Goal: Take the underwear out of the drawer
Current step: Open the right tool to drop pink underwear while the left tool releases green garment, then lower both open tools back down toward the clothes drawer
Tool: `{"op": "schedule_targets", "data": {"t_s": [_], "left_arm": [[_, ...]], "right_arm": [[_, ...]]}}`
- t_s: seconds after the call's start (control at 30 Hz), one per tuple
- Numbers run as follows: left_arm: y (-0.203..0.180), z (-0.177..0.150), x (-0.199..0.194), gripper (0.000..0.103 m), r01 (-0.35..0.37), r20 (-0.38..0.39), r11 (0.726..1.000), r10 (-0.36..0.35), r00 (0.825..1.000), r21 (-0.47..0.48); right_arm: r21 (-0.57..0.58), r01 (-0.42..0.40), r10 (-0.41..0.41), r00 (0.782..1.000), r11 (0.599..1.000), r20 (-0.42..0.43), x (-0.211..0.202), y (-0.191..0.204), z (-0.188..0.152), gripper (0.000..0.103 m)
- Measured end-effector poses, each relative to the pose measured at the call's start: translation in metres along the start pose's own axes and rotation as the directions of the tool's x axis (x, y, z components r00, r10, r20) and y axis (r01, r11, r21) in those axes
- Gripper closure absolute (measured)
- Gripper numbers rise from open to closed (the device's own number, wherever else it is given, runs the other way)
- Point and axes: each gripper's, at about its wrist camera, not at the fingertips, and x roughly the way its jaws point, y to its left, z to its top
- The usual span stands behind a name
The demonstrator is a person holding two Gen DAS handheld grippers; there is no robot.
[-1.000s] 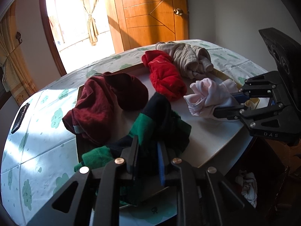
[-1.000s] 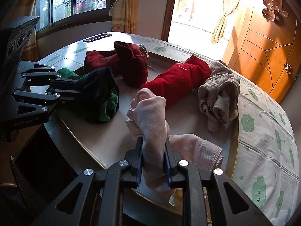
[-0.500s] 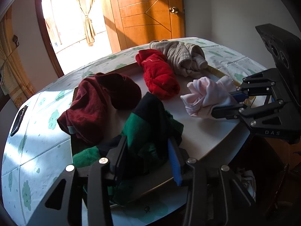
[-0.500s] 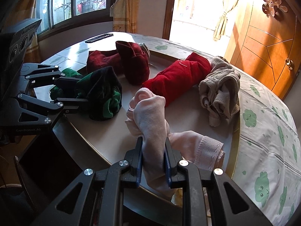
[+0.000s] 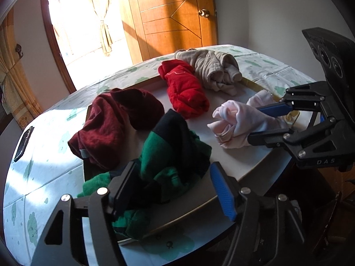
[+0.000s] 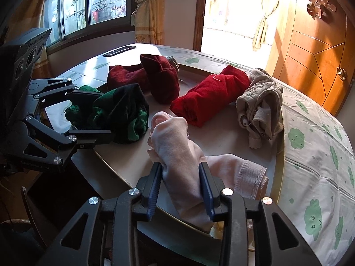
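Note:
A green-and-black underwear (image 5: 168,146) lies at the near edge of the white board (image 5: 233,159). My left gripper (image 5: 173,184) straddles it with jaws opening, the blue pad (image 5: 221,190) clear of the cloth. A pale pink underwear (image 6: 175,137) lies on the board (image 6: 221,137) between the fingers of my right gripper (image 6: 180,181). Those jaws are opening too, and the cloth loosely fills the gap. Each gripper also shows in the other view: the right gripper (image 5: 264,122) around the pink underwear (image 5: 235,122), the left gripper (image 6: 95,115) around the green underwear (image 6: 124,110).
A dark red underwear (image 5: 111,128), a bright red one (image 5: 184,90) and a beige one (image 5: 213,68) lie farther back on the board. A black remote (image 5: 24,144) sits at the table's left edge. The tablecloth (image 6: 310,177) has green clouds. A dark space (image 6: 44,195) lies below the table's edge.
Both grippers' jaws have spread apart. The green-and-black piece and the pink piece were pinched before; now they lie slack and fuller on the board. Neither hand has shifted much.

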Motion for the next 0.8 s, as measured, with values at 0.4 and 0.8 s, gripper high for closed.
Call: {"op": "schedule_targets", "data": {"t_s": [0.4, 0.8], "left_arm": [[0.000, -0.003, -0.011, 0.010, -0.038, 0.029, 0.999, 0.039, 0.999, -0.008], [0.003, -0.013, -0.023, 0.001, -0.036, 0.065, 0.997, 0.040, 0.997, -0.065]], "right_arm": [[0.054, 0.008, -0.012, 0.998, 0.998, 0.060, -0.012, -0.006, -0.008, 0.039], [0.105, -0.009, -0.003, 0.994, 0.994, 0.110, -0.025, -0.006, -0.019, 0.035]]}}
